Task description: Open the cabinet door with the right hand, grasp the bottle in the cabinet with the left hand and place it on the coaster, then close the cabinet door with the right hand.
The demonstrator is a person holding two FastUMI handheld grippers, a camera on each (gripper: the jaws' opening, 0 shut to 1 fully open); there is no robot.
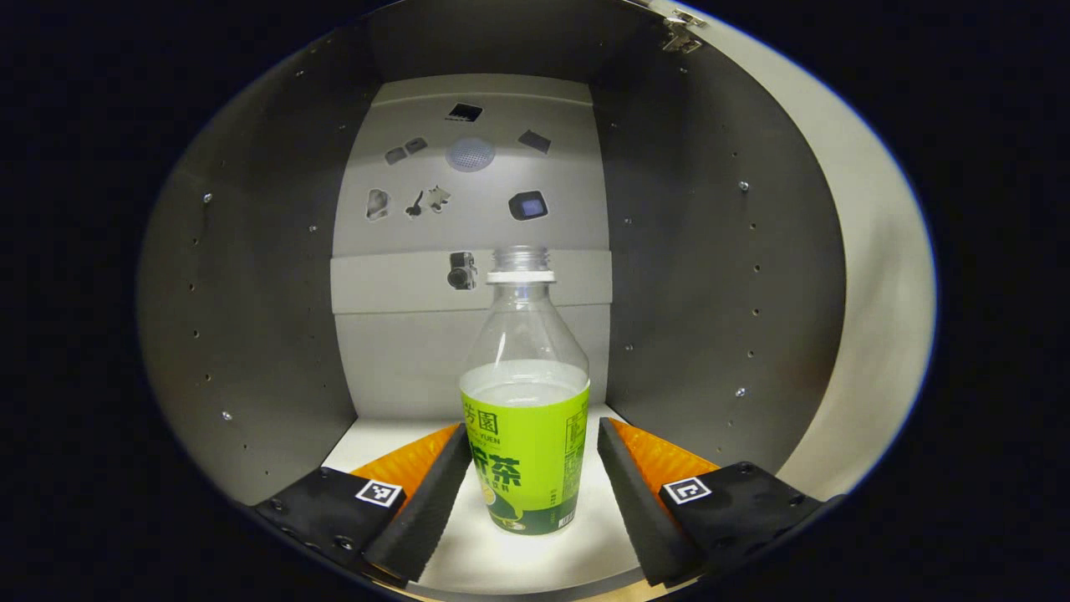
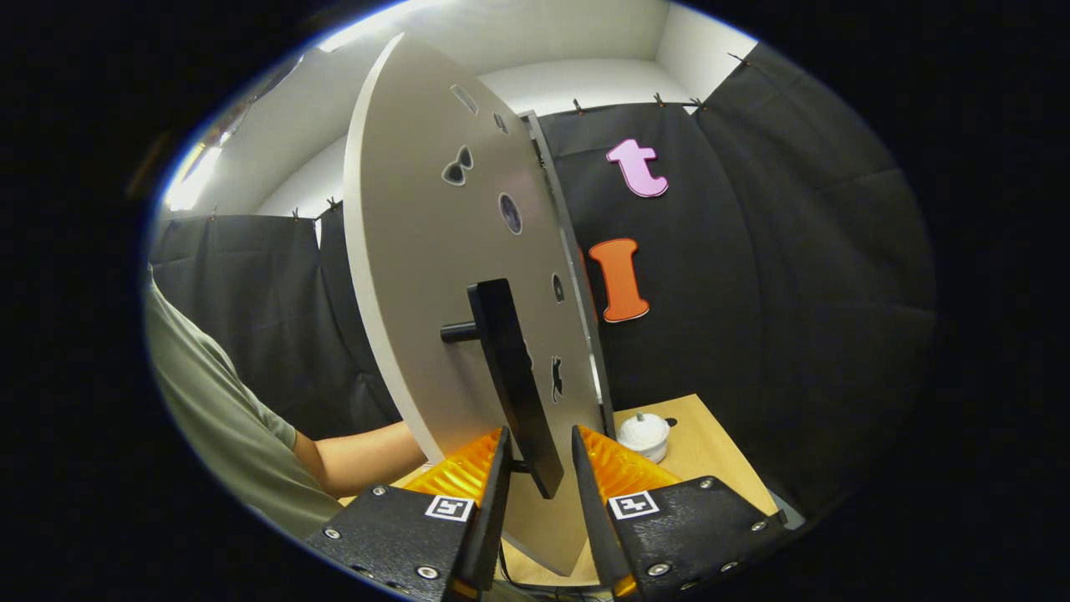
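Observation:
In the left gripper view, a clear bottle with a green label and no cap stands upright on the white cabinet floor. It is partly filled with liquid. My left gripper is open, one finger on each side of the bottle's lower half, close to the label without pressing it. In the right gripper view, the white cabinet door stands swung open. My right gripper is shut on the lower end of its black bar handle.
Grey cabinet side walls with peg holes close in on both sides of the left gripper. In the right gripper view, a small white lidded pot sits on the wooden table beyond the door. A person's forearm reaches behind the door.

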